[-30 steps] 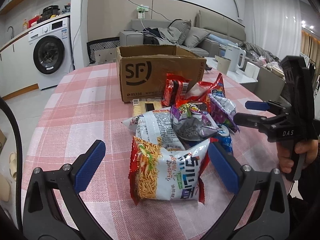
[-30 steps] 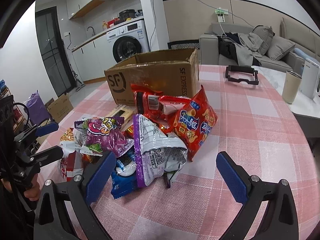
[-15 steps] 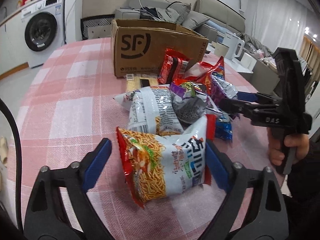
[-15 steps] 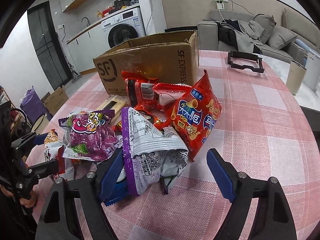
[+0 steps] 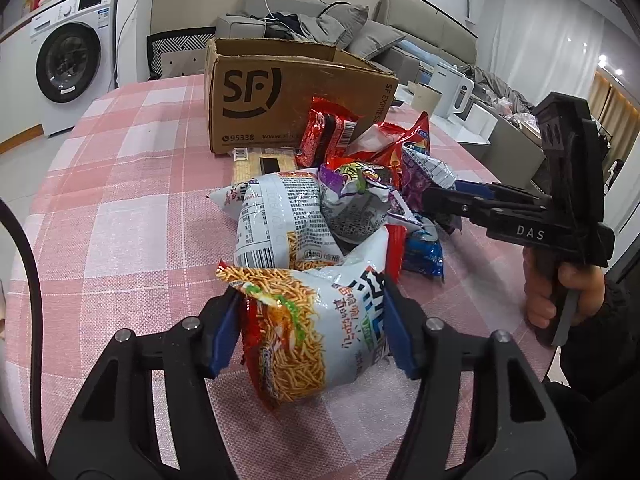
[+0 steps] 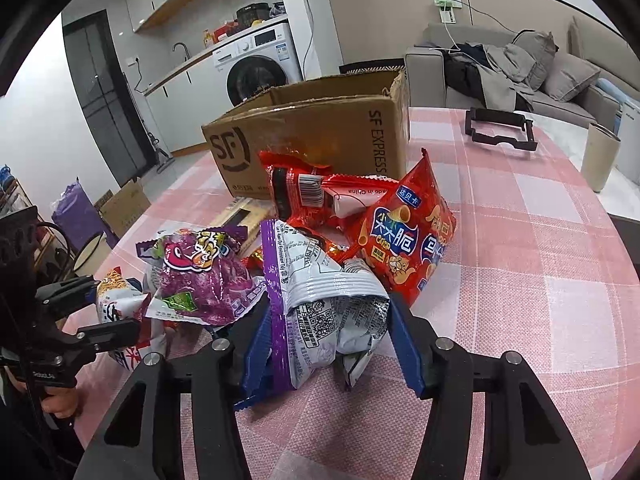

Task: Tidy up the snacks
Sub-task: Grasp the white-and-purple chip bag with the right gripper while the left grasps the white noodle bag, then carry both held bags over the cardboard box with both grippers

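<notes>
A pile of snack bags lies on the pink checked tablecloth (image 5: 120, 184) in front of an open SF cardboard box (image 5: 280, 100), which also shows in the right wrist view (image 6: 320, 132). My left gripper (image 5: 312, 328) is shut on a white and red noodle snack bag (image 5: 316, 320) at the near edge of the pile. My right gripper (image 6: 326, 344) is shut on a silver and purple bag (image 6: 320, 312). A purple cartoon bag (image 6: 200, 276) and a red crisp bag (image 6: 404, 236) lie just beyond it.
A black phone-holder frame (image 6: 500, 128) and a beige cup (image 6: 600, 156) stand on the table's far right. A washing machine (image 5: 68, 64) and a grey sofa (image 5: 320, 28) stand beyond the table.
Both grippers moved forward into the pile and closed: the left onto the noodle snack bag, the right onto the silver and purple bag.
</notes>
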The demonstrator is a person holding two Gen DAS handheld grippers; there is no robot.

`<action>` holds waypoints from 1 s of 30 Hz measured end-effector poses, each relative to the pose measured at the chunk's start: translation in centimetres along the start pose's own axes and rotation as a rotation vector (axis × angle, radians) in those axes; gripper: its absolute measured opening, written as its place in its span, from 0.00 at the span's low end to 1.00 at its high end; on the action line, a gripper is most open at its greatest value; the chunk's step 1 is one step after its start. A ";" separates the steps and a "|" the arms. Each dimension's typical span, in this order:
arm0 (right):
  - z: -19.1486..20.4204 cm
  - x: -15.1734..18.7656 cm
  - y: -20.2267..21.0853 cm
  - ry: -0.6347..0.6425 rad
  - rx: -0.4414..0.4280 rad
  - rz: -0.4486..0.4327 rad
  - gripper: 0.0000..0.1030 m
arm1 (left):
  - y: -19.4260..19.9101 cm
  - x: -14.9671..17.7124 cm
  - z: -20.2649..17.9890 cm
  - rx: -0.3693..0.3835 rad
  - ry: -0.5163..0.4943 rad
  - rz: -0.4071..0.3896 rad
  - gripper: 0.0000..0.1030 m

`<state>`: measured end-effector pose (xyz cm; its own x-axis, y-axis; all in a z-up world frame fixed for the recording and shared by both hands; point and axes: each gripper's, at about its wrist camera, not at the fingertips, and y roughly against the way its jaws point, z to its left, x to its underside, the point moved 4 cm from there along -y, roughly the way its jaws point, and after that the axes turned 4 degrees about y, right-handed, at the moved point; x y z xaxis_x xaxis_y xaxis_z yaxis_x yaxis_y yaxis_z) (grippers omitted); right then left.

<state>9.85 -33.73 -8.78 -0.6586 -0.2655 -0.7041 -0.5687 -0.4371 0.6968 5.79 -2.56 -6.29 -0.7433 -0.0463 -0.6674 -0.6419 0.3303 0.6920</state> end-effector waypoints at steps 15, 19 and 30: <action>-0.3 -0.6 4.2 -0.070 -0.061 -0.103 0.48 | 3.9 -1.0 -0.7 0.028 0.032 -0.065 0.56; 0.0 -1.1 5.4 -0.069 -0.074 -0.130 0.48 | 5.5 -2.0 -1.0 0.016 0.027 -0.098 0.56; 1.2 -4.1 7.6 -0.055 -0.087 -0.193 0.48 | 8.4 -6.4 -1.5 0.000 0.018 -0.184 0.56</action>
<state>7.61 -34.98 -0.43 -0.5689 -0.1229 -0.8132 -0.6437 -0.5489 0.5333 4.91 -0.96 4.22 -0.6170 -0.1230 -0.7773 -0.7671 0.3145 0.5591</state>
